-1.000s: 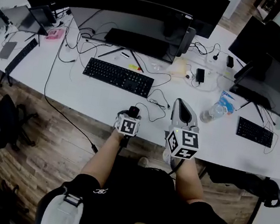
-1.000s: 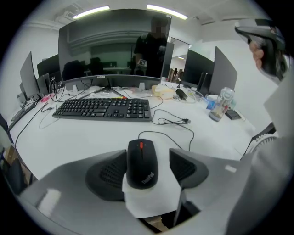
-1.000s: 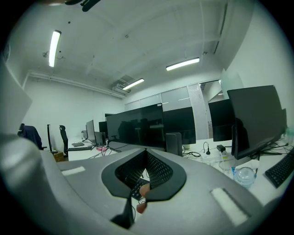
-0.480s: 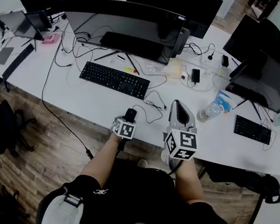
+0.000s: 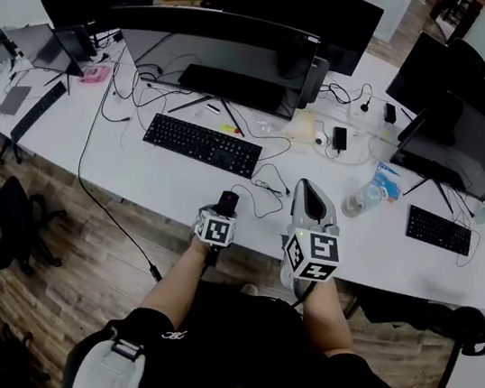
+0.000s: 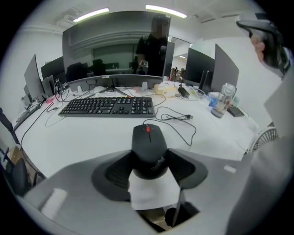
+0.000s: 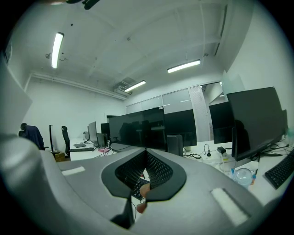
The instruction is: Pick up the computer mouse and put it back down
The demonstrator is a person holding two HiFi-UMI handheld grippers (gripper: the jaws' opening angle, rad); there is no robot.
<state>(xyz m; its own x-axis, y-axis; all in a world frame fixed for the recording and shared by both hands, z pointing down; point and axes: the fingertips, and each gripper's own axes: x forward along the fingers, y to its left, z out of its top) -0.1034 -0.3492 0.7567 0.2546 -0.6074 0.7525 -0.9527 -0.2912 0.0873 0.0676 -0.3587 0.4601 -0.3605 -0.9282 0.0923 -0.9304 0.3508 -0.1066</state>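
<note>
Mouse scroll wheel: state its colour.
Red scroll wheel on a black mouse, best seen in the left gripper view.

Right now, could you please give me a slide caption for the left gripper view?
Left claw, jaws just closing, pinches the black computer mouse on a white desk before a keyboard.

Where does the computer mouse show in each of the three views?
Head view: computer mouse at the near edge of the desk, centre, below the keyboard.
Left gripper view: computer mouse centre, just below the middle.
Right gripper view: not in it.
Shared landmark: the water bottle, seen in all three.
</note>
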